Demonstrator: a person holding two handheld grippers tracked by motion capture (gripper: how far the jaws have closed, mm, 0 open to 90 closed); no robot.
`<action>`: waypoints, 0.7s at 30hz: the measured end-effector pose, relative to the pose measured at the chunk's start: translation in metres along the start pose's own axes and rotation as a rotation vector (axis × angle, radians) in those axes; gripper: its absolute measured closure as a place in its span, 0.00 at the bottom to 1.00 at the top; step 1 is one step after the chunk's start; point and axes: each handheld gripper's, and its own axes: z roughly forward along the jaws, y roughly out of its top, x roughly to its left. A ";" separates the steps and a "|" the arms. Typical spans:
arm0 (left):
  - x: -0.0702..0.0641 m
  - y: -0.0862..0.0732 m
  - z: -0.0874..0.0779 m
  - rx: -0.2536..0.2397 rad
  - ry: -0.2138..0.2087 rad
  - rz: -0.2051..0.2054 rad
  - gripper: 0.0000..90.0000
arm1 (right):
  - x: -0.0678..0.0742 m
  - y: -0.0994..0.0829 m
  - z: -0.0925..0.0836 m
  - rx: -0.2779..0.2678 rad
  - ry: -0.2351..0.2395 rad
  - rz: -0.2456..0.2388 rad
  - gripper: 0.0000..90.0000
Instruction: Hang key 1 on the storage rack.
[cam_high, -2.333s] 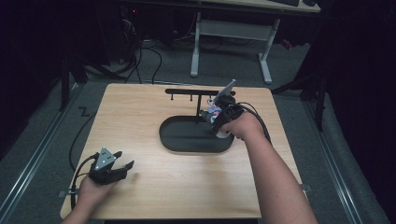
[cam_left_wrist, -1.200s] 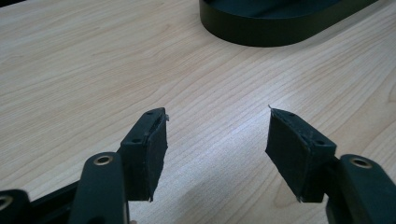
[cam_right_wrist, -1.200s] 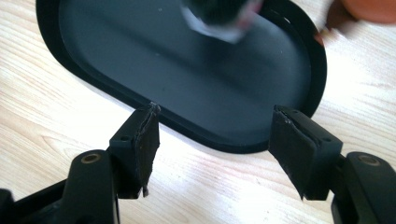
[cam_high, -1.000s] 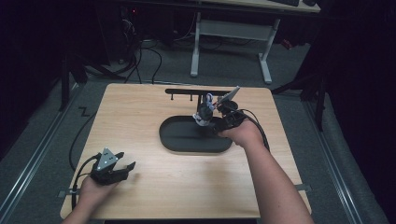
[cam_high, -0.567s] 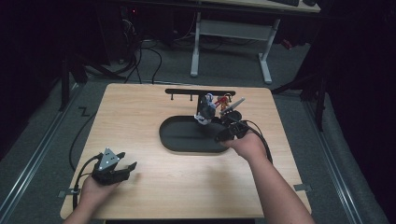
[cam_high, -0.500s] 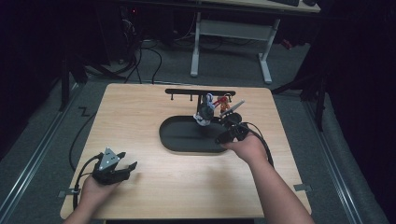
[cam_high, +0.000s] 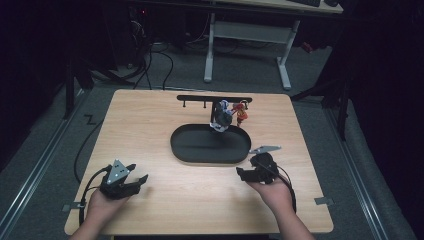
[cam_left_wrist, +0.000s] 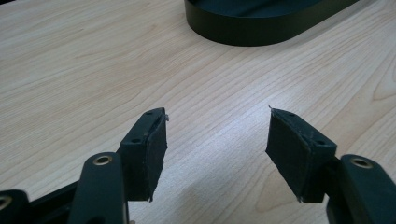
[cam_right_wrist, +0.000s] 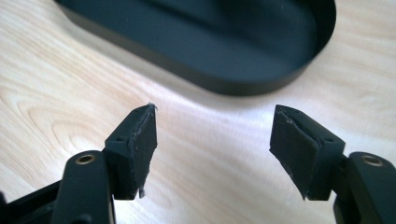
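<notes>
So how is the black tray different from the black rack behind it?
The black tray is a low oval dish with nothing in it; the black rack is a thin bar raised on a post. Small colourful trinkets hang from the rack, none lie in the tray. Both are black and stand on the wooden table.

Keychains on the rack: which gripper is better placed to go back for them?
Right, probably. The right gripper sits open by the tray's near rim, on the keychains' side. The left gripper is open too, at the table's near-left corner, farther off.
</notes>
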 end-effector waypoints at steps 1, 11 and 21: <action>-0.001 0.000 0.000 -0.001 -0.001 0.002 0.42 | 0.000 -0.008 0.000 -0.018 -0.003 -0.007 0.34; -0.012 0.001 -0.002 -0.034 -0.022 0.010 0.41 | 0.000 -0.079 -0.004 -0.243 -0.053 0.013 0.25; -0.024 0.003 0.003 -0.027 -0.003 -0.002 0.41 | -0.012 -0.096 -0.012 -0.305 -0.084 0.003 0.25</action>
